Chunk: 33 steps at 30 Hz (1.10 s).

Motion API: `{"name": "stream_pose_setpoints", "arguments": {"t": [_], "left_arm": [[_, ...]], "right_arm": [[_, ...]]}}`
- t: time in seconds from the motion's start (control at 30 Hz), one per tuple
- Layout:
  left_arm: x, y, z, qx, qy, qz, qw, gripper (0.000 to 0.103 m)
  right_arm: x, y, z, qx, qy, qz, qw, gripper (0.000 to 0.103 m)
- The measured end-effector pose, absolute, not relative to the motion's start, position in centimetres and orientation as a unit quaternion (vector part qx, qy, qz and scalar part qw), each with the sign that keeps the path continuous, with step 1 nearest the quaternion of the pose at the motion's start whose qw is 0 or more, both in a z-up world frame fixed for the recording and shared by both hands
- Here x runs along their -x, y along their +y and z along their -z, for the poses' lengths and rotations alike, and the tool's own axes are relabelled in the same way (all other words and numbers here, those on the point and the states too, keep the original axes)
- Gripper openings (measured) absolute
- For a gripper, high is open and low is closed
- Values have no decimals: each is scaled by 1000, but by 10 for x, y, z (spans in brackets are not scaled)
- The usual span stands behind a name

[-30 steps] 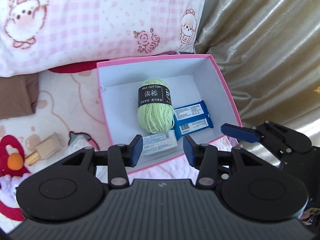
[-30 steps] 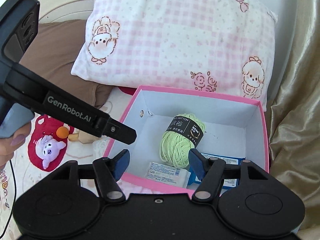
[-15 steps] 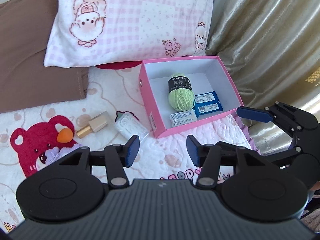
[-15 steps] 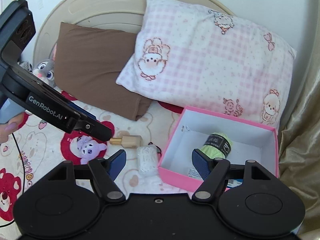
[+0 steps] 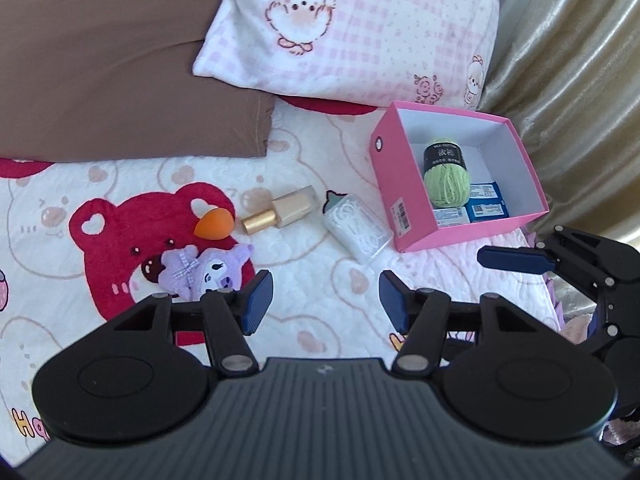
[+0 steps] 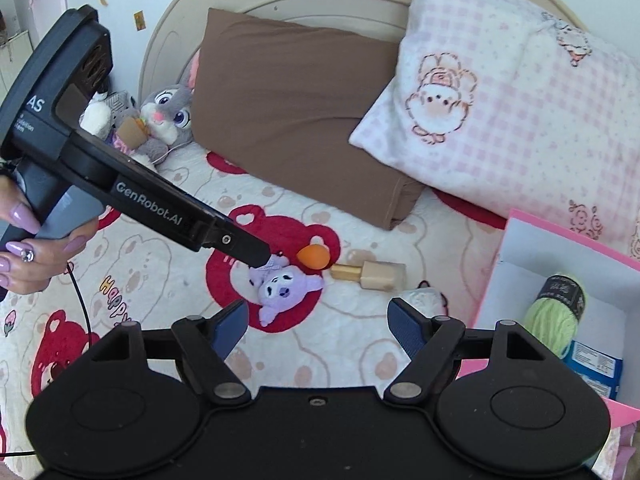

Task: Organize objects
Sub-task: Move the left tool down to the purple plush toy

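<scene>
1. Since the earlier frames, both tongs have been drawn back from the pink box (image 5: 404, 184), which sat just ahead of the pads and is now seen well ahead and to the right; more of the bedspread (image 5: 312, 248) is brought into view.
2. The left gripper (image 5: 326, 300) is seen released, its jaws having just been opening, with nothing between them.
3. The right gripper (image 6: 318, 326) is likewise spread, its jaws also just opened further, and nothing is gripped.
4. Just ahead of the left pads, to the left, a purple plush toy (image 5: 200, 270) is found; its lower part is hidden behind the left finger.
5. Beyond it lie an orange sponge (image 5: 214, 222), a gold-capped bottle (image 5: 280, 210) and a clear packet (image 5: 358, 228) whose white contents are hard to make out.
6. Inside the box, green yarn (image 5: 446, 180) rests above blue packets (image 5: 486, 204), partly hidden by the near wall.
7. In the right wrist view, the box is cut off at the frame's right edge.
8. A hand (image 6: 28, 248) is seen only in part at the left edge.
</scene>
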<state>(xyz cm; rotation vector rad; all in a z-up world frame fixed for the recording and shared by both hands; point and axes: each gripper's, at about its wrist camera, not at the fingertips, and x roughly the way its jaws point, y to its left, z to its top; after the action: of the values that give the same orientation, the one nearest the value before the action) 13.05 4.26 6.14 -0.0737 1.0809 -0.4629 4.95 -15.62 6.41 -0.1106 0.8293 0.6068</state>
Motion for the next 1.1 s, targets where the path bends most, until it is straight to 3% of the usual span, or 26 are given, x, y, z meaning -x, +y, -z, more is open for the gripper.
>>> {"name": "stream_pose_setpoints", "arguments": {"t": [0.7, 0.9, 1.1], "left_arm": [[-172, 139, 67, 140, 446, 144, 872, 58], [-188, 146, 99, 135, 471, 105, 865, 58], [-199, 154, 127, 166, 477, 103, 857, 57]], "right_arm": [[-116, -63, 83, 19, 395, -339, 854, 83], [-144, -63, 122, -76, 435, -312, 841, 83], [-149, -57, 140, -91, 451, -292, 838, 83]]}}
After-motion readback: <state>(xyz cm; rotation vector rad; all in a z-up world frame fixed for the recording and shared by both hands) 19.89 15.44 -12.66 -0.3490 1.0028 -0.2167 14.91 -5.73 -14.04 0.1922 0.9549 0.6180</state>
